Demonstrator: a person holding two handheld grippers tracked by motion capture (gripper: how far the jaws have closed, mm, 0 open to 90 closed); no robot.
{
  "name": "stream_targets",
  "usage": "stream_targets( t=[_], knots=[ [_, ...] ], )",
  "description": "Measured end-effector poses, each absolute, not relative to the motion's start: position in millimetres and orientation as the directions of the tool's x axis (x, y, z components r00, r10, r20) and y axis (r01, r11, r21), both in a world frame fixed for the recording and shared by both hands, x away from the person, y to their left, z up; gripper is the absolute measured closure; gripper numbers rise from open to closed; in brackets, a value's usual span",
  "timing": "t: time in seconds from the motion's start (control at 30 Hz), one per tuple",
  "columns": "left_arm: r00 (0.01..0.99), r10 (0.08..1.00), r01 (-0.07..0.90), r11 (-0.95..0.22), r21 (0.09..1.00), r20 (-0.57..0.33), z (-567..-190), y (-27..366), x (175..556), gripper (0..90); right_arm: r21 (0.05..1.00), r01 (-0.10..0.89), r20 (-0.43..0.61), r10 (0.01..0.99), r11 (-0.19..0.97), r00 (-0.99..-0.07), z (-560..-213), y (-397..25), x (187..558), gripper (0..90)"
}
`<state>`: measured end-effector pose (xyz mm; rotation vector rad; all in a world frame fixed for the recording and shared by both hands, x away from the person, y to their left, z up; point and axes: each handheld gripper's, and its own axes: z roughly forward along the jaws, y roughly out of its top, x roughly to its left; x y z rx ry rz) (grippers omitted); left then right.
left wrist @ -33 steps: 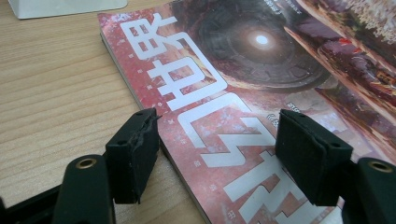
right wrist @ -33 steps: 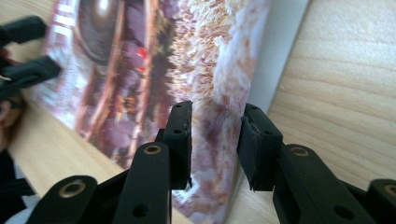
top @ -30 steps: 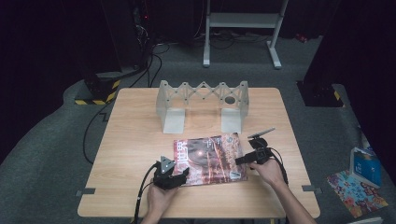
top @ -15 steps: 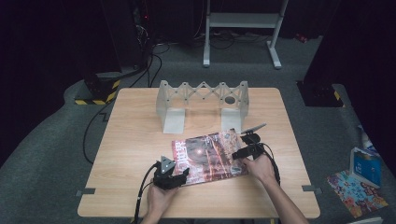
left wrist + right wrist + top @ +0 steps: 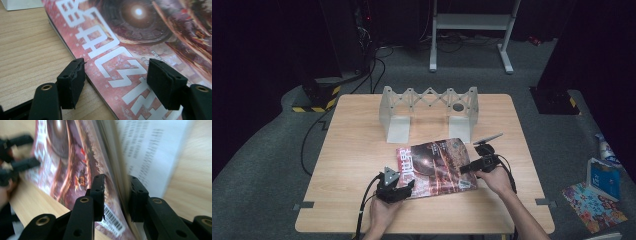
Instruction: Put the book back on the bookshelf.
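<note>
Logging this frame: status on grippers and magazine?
Left hand-held gripper open, straddling magazine spine edge. Right hand-held gripper closing around the cover edge. Grey folding rack behind, apart.

The magazine (image 5: pixel 130 50) under my left gripper (image 5: pixel 116 82) carries large white block characters running across its red cover; they look like East Asian script, though I cannot read them at this angle. A line of tiny white print sits to their right, too small to read. Near my right gripper (image 5: pixel 116 195), a black barcode on a white patch (image 5: pixel 112 220) marks the cover's corner, digits illegible. The opened inner page (image 5: pixel 150 147) shows blurred columns of grey text.
</note>
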<state>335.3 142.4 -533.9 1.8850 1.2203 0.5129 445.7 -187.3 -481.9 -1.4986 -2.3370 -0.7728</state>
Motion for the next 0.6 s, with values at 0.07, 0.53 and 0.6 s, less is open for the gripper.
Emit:
stream_targets(
  t=[0.07, 0.53, 0.6],
  knots=[
    [0.448, 0.889, 0.559, -0.198, 0.805, -0.093, -533.9, 142.5, 335.3, 31.8, 0.287, 0.884, 0.451, 0.762, 0.369, -0.465, -487.4, -181.2, 443.0, 68.9],
    [0.457, 0.883, 0.566, -0.194, 0.801, -0.109, -533.3, 146.2, 338.8, 27.0, 0.397, 0.834, 0.535, 0.642, 0.383, -0.549, -494.8, -196.1, 428.1, 86.2],
    [0.463, 0.877, 0.574, -0.182, 0.798, -0.133, -532.7, 149.6, 340.0, 26.3, 0.422, 0.822, 0.545, 0.617, 0.382, -0.567, -494.5, -198.4, 425.4, 86.3]
  ],
)
